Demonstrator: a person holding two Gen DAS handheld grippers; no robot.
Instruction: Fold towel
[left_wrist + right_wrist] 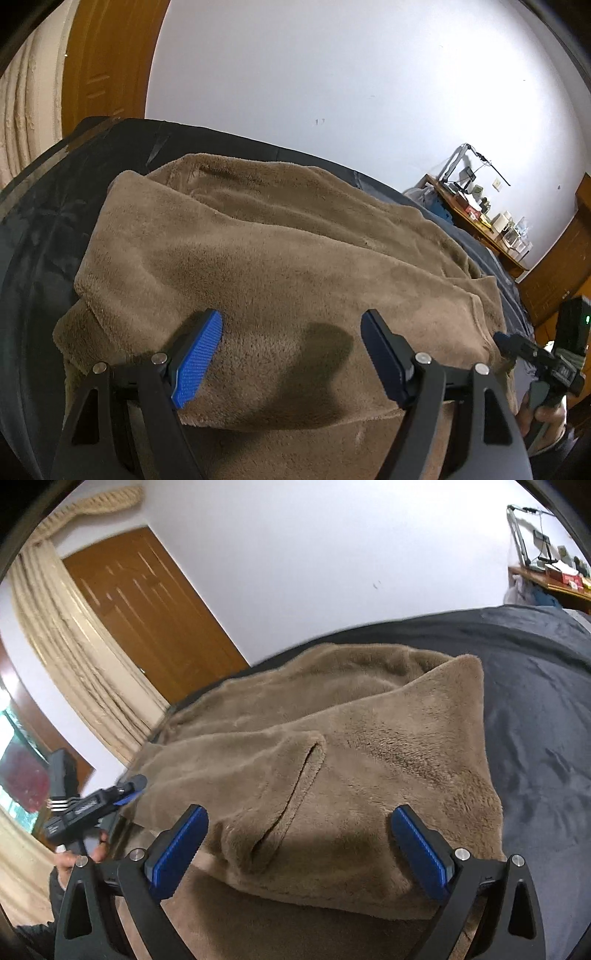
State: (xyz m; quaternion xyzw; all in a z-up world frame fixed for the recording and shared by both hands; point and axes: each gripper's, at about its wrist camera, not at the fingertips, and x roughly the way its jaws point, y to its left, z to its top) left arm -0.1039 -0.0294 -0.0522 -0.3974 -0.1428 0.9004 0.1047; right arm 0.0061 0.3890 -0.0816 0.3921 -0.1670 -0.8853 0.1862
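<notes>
A white wall (332, 74) rises behind everything, well beyond both grippers. To the far left of them stand a brown wooden door (147, 609) and a cream curtain (66, 646) gathered beside it. Under the grippers spreads a dark bedcover (535, 720), running out past the right gripper's right side. On it lies the brown towel (277, 258), folded over itself in thick layers, directly ahead of and beneath both grippers. A loose flap with a rolled edge sits just in front of the right gripper, between its 2 fingers. Far off beyond the left gripper's right side, a wooden desk (480, 225) holds small boxes and a lamp arm. The left gripper (291, 354) hovers released, its 2 blue pads spread wide over the top layer, nothing pinched. The right gripper (299, 849) is likewise spread apart, gripping nothing.
</notes>
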